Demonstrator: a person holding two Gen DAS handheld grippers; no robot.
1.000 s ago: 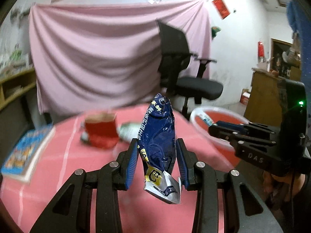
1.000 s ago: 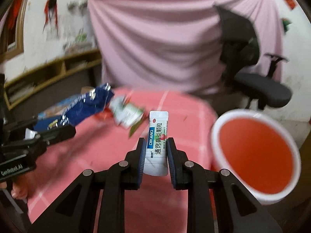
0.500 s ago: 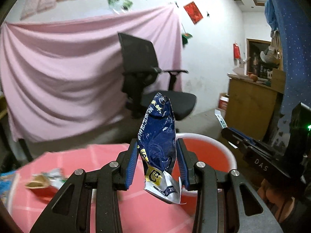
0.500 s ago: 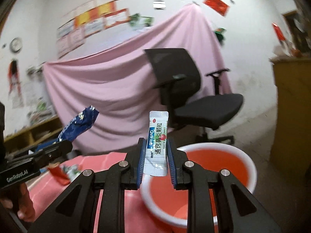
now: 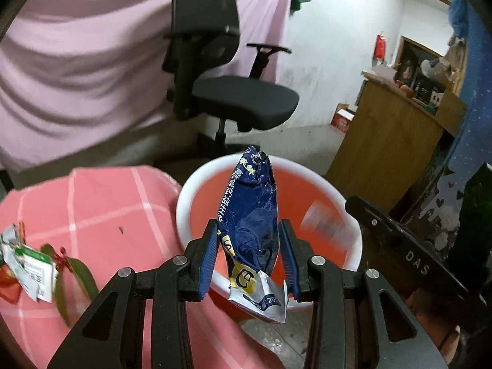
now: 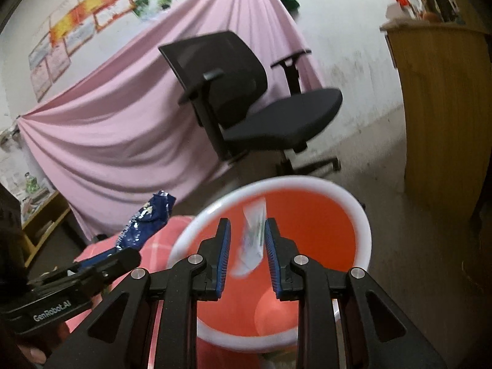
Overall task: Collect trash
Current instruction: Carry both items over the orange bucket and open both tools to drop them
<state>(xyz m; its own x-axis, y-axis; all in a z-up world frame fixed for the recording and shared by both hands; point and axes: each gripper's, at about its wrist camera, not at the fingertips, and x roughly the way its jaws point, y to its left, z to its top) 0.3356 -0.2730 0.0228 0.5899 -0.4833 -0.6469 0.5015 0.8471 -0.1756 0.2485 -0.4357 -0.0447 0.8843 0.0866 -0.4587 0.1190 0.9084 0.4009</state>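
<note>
Step in hand: dropping collected trash into the bin (image 6: 363, 215), a white-rimmed tub with an orange inside that sits on the floor beside the pink table (image 5: 92, 203).

Right tongs (image 6: 246, 246): the jaws are spread a little and pinch nothing. The white sachet (image 6: 253, 233) is a blur in the gap, clear of both pads and over the mouth of the bin. By my reading it is loose and falling.

Same sachet from the left: a pale smear (image 5: 323, 224) inside the bin, just right of the left tongs.

Left tongs (image 5: 249, 258): pinching the blue snack wrapper (image 5: 249, 215) low down, so it stands up between the pads with its silver end hanging below them. The tips are above the near rim of the bin.

Wrapper seen from the right: it sticks up to the left of the right tongs, at the table's edge (image 6: 147, 218).

Left behind: a few packets and leaves (image 5: 33, 267) on the table, far left of the left tongs.

Next move: spread the left jaws with the tips a bit further over the bin, since the wrapper hangs near the rim and could land outside. Then return for the rest.
</note>
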